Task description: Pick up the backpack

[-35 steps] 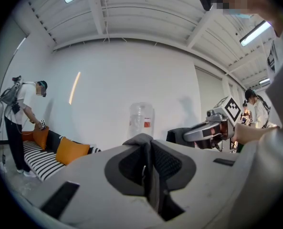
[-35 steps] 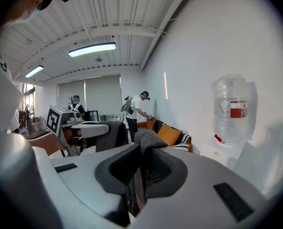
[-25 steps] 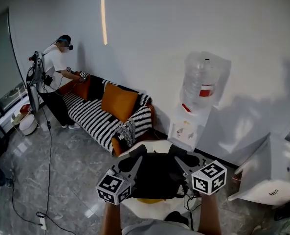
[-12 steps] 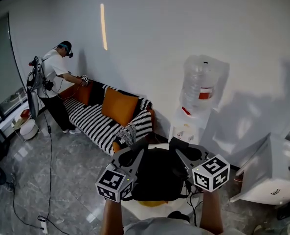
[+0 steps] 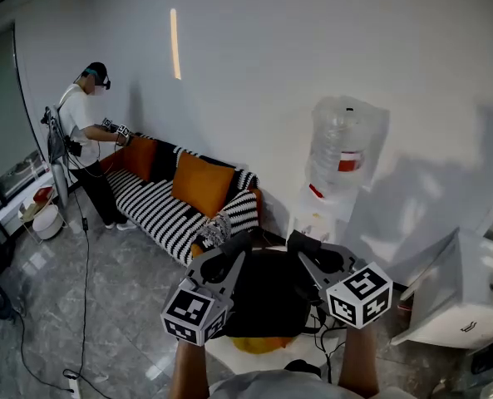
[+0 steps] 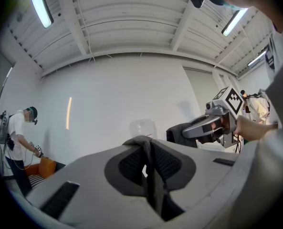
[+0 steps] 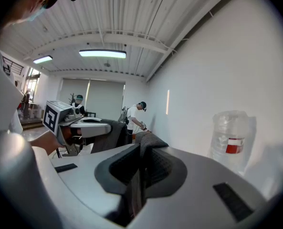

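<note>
Closest in, the left gripper (image 5: 228, 258) has its jaws pinched tight on a fold of the black backpack (image 5: 267, 299). The right gripper (image 5: 304, 253) is clamped the same way on the bag's other top edge. The backpack hangs between the two, held up over a white seat (image 5: 229, 352). Just behind it a water dispenser (image 5: 343, 144) stands against the wall. Further left along that wall is a striped sofa (image 5: 163, 210) with an orange cushion (image 5: 200, 183). At the sofa's far end stands another person (image 5: 84, 131).
</note>
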